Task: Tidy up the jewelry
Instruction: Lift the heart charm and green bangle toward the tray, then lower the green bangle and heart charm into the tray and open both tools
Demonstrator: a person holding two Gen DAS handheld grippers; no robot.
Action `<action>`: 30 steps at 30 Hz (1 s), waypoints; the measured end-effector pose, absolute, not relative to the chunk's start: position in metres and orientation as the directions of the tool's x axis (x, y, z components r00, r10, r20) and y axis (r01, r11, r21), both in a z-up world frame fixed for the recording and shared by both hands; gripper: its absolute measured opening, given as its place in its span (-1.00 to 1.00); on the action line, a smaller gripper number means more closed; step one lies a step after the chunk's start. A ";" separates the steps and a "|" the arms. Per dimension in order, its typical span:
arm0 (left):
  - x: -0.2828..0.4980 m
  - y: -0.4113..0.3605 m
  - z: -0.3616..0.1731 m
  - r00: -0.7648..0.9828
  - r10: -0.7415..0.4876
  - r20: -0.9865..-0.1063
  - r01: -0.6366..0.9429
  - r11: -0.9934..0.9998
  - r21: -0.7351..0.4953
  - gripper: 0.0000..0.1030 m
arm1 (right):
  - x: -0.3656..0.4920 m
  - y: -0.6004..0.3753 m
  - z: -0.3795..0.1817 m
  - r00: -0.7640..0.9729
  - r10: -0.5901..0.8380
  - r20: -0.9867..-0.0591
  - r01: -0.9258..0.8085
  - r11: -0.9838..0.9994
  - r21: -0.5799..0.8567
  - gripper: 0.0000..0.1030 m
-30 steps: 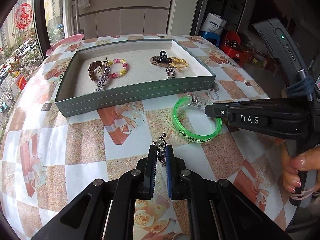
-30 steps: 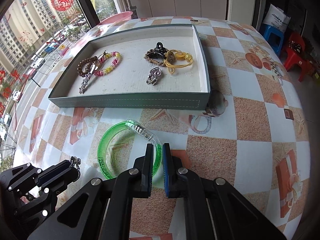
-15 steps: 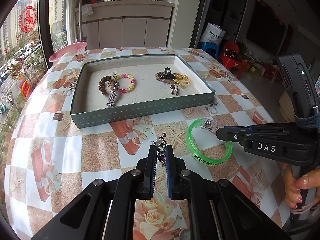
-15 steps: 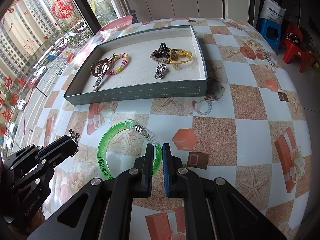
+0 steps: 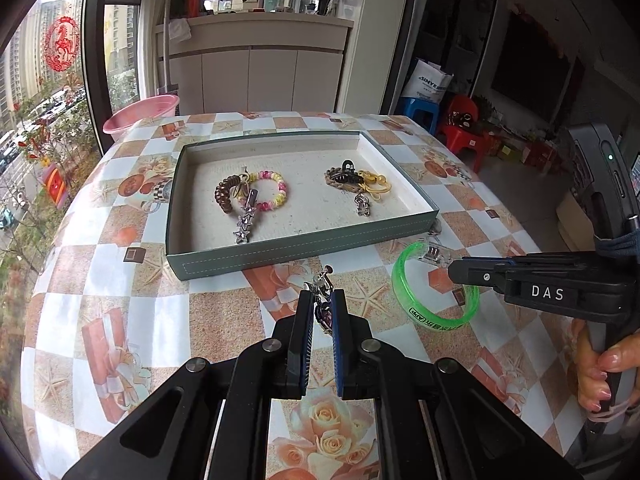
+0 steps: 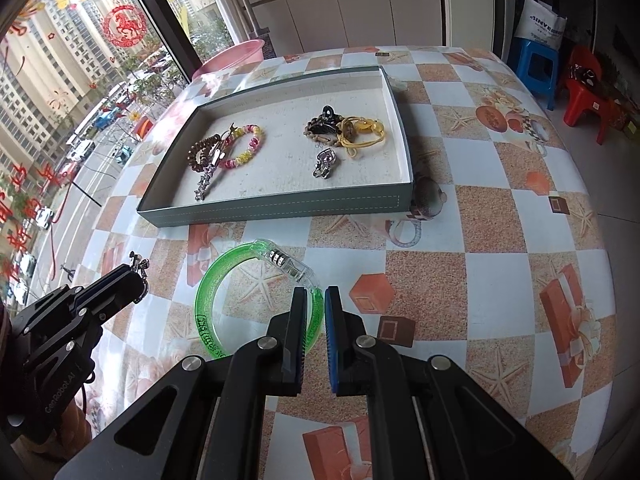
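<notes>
Each of the 2 fisheye views looks forward and down along its own tongs from close above the surface (image 5: 120, 280). Both face the green tray (image 5: 296, 254) (image 6: 280, 210) and the window beyond, sharing tray and green bangle (image 5: 424, 312) (image 6: 208, 320).

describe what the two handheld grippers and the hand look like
Both grippers are matte black with silver screws and blue-edged finger pads. The right gripper carries white "DAS" lettering and a grip lit by a green light; the left gripper reads "GenRobot.AI". The right hand is bare, with pink nails.

Left gripper (image 5: 321, 300) clamps silver earring (image 5: 322, 297); tray (image 5: 296, 258) ahead.
</notes>
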State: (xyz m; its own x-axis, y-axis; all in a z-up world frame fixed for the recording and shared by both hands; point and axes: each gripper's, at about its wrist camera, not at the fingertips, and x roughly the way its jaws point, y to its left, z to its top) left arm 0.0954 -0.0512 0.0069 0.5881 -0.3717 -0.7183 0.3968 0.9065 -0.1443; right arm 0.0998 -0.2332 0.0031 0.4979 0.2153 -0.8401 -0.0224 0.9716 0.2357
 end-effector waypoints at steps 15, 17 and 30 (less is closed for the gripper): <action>0.149 -0.032 0.048 0.642 -0.351 -0.681 0.352 0.925 -0.145 -0.58 | 0.141 -0.242 0.042 0.562 0.209 -0.800 -0.002 0.968 0.251 -0.82; 0.160 -0.034 0.051 0.641 -0.355 -0.680 0.348 0.925 -0.154 -0.58 | 0.150 -0.245 0.045 0.568 0.206 -0.797 0.008 0.967 0.256 -0.82; 0.231 -0.073 0.024 0.609 -0.301 -0.734 0.330 0.937 -0.111 -0.58 | 0.222 -0.264 0.037 0.580 0.164 -0.798 0.093 0.960 0.265 -0.82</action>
State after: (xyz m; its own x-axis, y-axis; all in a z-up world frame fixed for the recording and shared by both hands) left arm 0.2312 -0.0731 0.0239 0.6089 -0.3014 -0.7338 0.3300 0.9374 -0.1112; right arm 0.2216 -0.2641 0.0367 0.5798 0.1642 -0.7980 0.0934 0.9596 0.2653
